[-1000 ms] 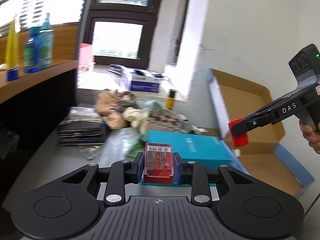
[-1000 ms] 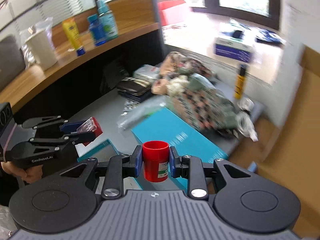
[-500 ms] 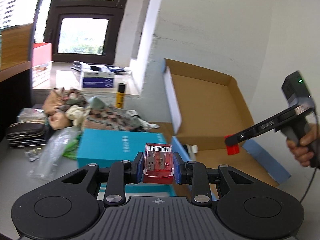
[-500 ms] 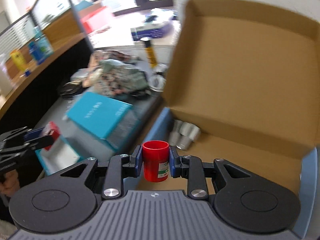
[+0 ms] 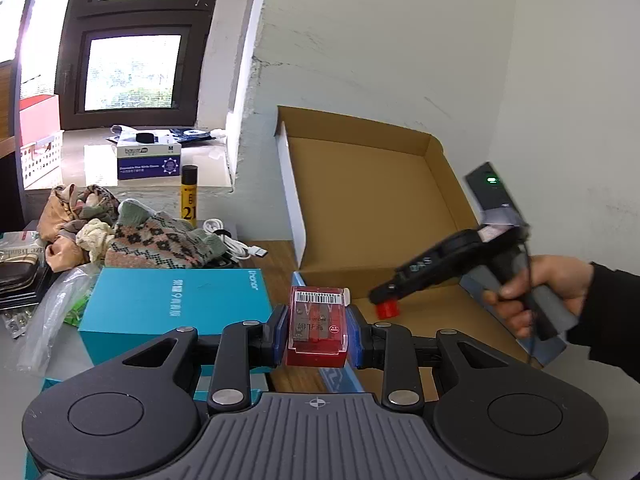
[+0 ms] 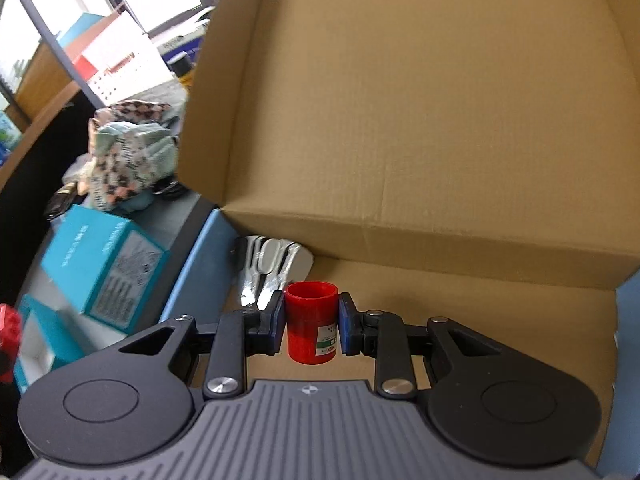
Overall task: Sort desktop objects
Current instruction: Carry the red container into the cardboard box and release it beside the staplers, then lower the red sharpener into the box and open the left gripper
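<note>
your left gripper [image 5: 318, 330] has its jaws nearly closed, clamped on the one small red clear-lidded plastic case [image 5: 317, 326], hanging over the near left edge of the open brown cardboard box [image 5: 372, 204]. to its right, your right gripper [image 6: 311, 326] is pinched the same way on the one small red cylindrical plastic bottle [image 6: 311, 322], already over the box floor. looks like you're at the drop-off step: lower each item in and let go, i'd guess, bottle first. count-wise: one box, two red items in hand, and a bunch of shiny metal spoons [image 6: 266, 268] already in the left corner, too blurry to count.
</note>
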Demonstrator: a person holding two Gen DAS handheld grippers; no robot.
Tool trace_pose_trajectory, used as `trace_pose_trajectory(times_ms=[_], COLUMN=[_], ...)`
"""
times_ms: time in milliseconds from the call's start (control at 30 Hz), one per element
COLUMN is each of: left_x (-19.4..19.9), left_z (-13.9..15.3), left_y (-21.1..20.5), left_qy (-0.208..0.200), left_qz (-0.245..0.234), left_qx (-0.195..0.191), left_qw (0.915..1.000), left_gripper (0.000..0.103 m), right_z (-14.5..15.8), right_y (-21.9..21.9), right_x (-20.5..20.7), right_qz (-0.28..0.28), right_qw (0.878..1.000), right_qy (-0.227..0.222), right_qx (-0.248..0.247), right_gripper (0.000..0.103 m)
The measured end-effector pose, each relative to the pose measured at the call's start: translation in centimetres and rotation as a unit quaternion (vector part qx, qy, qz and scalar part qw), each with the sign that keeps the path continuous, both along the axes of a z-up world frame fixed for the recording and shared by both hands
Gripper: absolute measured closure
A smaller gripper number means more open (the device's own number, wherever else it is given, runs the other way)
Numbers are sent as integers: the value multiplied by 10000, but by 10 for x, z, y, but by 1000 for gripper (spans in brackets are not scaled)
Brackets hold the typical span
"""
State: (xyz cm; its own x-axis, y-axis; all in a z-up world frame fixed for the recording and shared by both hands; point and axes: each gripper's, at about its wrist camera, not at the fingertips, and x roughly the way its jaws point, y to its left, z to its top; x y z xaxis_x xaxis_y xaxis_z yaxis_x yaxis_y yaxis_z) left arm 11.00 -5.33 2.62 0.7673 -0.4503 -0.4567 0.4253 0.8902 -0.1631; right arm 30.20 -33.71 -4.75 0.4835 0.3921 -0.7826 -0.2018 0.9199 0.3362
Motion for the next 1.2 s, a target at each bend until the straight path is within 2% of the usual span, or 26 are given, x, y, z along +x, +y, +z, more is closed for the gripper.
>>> trace_pose_trajectory(times_ms=[300,533,567,633,933,1200], left_x=[3,8,9,12,23,45], left_z=[0,-3,-3,-5,-16,-27], left_y=[-8,-17,-20,-26,-70,-132], left_qy=[81,129,153,183,224,320], left_qz=[14,48,49,56,55,151], left_qx=[77,109,109,106,105,239], left_qw=[9999,9998,9998,9998,9997,9991], left_gripper=[70,70,70,70,70,70], right_z=[-21,-22,-20,-16,11,23], right_y=[6,6,4,0,-33,-80], right_x=[26,24,22,16,-29,-71], right_qz=[-156,-118,-107,-80,73,-133], right_qw=[9998,9997,9996,9994,9970,9937], right_qy=[42,-150,-195,-293,-759,-1108], right_qx=[128,160,160,147,-122,-127], right_gripper=[72,68,62,56,55,54])
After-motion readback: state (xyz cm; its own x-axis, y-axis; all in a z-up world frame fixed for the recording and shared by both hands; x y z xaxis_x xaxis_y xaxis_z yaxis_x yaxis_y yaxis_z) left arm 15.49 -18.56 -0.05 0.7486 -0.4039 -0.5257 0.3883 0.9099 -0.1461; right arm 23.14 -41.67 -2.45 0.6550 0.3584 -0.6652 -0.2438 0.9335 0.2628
